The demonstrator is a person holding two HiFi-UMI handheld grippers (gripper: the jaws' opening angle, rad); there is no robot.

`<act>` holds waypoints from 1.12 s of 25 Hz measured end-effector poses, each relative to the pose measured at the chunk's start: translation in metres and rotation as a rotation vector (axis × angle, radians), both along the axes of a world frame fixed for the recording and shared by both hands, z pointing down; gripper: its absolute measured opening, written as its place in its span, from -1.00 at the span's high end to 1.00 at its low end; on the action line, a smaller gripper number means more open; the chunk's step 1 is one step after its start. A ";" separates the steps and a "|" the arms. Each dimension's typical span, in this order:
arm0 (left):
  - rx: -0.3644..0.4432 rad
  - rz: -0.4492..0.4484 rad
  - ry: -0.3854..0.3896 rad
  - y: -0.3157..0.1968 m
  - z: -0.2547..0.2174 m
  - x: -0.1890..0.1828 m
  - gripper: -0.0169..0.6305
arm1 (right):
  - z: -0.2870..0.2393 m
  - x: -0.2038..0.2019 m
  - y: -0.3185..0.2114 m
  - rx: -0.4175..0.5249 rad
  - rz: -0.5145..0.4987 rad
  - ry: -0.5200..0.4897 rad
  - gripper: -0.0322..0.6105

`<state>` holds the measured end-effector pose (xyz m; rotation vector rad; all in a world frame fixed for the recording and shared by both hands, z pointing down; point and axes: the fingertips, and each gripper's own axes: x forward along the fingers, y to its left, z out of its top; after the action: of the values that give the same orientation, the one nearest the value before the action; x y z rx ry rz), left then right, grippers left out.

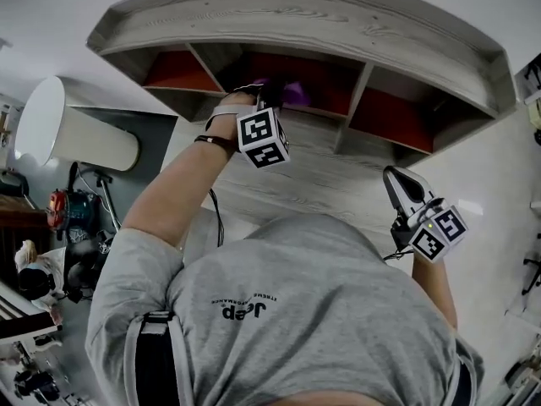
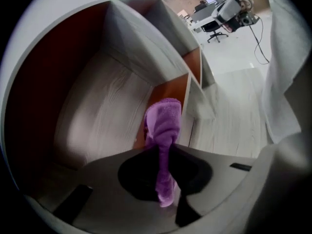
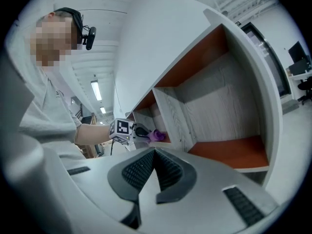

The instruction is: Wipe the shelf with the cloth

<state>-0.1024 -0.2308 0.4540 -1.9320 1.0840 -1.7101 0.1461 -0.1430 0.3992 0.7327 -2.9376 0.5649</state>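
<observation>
The shelf [image 1: 304, 24] is a grey wood unit with red-backed compartments. My left gripper [image 1: 269, 93] reaches into the middle compartment [image 2: 105, 106], shut on a purple cloth [image 2: 165, 126] whose bunched end pokes out beyond the jaws against the compartment's floor edge. The cloth [image 1: 296, 91] shows as a purple patch just past the marker cube [image 1: 263, 138]. My right gripper [image 1: 396, 180] hangs lower right, outside the shelf, shut with nothing in it [image 3: 155, 155]. From there I see the left gripper [image 3: 139, 130] and the cloth [image 3: 157, 135] beyond a divider [image 3: 173, 121].
The person's grey-shirted back [image 1: 321, 311] fills the lower head view. A large white cylinder [image 1: 76, 129] and dark equipment [image 1: 72, 218] stand at the left. An empty red-floored compartment [image 3: 229, 150] lies before my right gripper. Office chairs and desks [image 2: 219, 13] stand farther off.
</observation>
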 end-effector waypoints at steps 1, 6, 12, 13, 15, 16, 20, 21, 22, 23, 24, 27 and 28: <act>-0.008 0.033 0.004 0.000 0.001 0.020 0.75 | 0.001 0.007 0.000 -0.001 0.011 -0.003 0.88; -0.006 0.163 0.018 -0.004 -0.001 0.110 0.75 | 0.005 0.044 0.002 -0.008 0.061 -0.024 0.88; 0.033 0.158 0.079 -0.006 -0.006 0.116 0.74 | 0.007 0.063 0.003 -0.008 0.075 -0.045 0.88; 0.044 0.124 0.133 -0.006 -0.012 0.109 0.74 | 0.006 0.062 0.003 -0.008 0.071 -0.048 0.88; 0.067 -0.009 0.328 -0.009 -0.032 0.084 0.74 | 0.002 0.056 0.003 -0.003 0.055 -0.048 0.88; 0.080 -0.090 0.446 -0.010 -0.042 0.068 0.74 | 0.000 0.052 0.003 0.001 0.045 -0.046 0.88; 0.195 -0.302 0.676 -0.010 -0.076 -0.003 0.74 | -0.011 0.029 0.002 0.020 0.004 -0.037 0.88; 0.236 -0.327 0.664 -0.009 -0.081 -0.019 0.74 | -0.013 0.023 0.002 0.024 -0.006 -0.034 0.88; 0.278 -0.345 0.633 -0.008 -0.087 -0.034 0.74 | -0.015 0.017 0.002 0.027 -0.016 -0.031 0.88; 0.324 -0.353 0.578 -0.007 -0.093 -0.048 0.74 | -0.016 0.011 0.002 0.029 -0.024 -0.027 0.88; 0.372 -0.346 0.499 -0.007 -0.100 -0.058 0.74 | -0.016 0.006 0.003 0.031 -0.032 -0.021 0.88; 0.505 -0.243 0.159 -0.010 -0.124 -0.070 0.74 | -0.014 -0.008 0.003 0.043 -0.053 0.000 0.88; 0.532 -0.199 0.053 -0.012 -0.131 -0.069 0.74 | -0.012 -0.011 0.003 0.048 -0.061 0.006 0.88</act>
<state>-0.1709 -0.2430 0.3232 -1.5770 1.6023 -1.2824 0.1346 -0.1402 0.3867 0.6460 -2.9657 0.4884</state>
